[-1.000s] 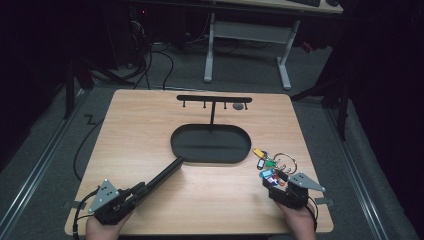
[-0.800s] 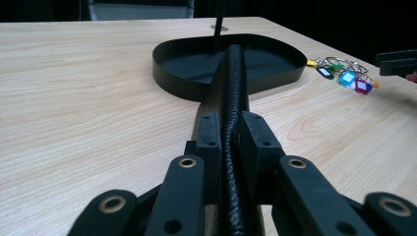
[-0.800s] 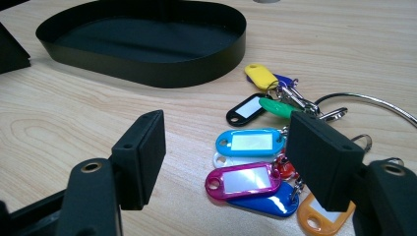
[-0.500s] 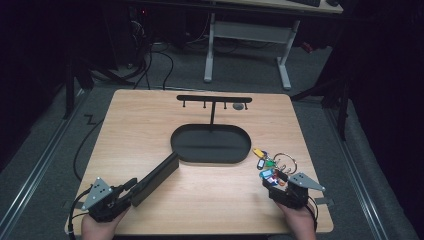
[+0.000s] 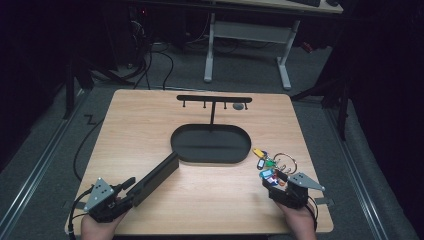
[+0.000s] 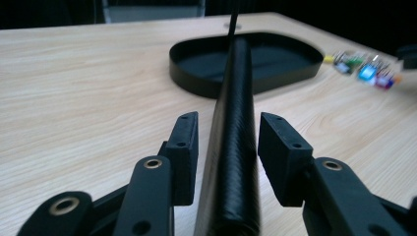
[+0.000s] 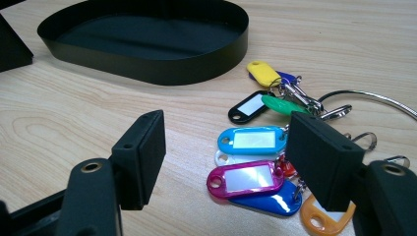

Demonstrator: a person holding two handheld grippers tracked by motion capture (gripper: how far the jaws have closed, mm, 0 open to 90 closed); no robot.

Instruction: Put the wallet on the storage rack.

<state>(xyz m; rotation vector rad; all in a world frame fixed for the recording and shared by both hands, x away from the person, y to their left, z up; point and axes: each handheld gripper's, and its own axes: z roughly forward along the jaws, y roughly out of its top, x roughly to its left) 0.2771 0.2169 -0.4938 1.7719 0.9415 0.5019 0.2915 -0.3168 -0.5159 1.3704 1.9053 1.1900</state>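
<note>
A long black textured bar lies on the wooden table, running from my left gripper toward the black oval tray. In the left gripper view the bar sits between the jaws of the left gripper, which have just been opening. A gap shows on each side, so the pads do not press it. My right gripper stands open at the front right. In the right gripper view the right gripper hovers over a bunch of coloured key tags on metal rings.
A black stand with a hook rail rises behind the tray. The key tags lie just right of the tray, whose wall is close ahead of the right gripper. The table's front edge runs under both hands.
The left gripper's jaws have spread apart and let go of the black bar, which now shows a broader face on the table. The right gripper and key tags have not moved.
</note>
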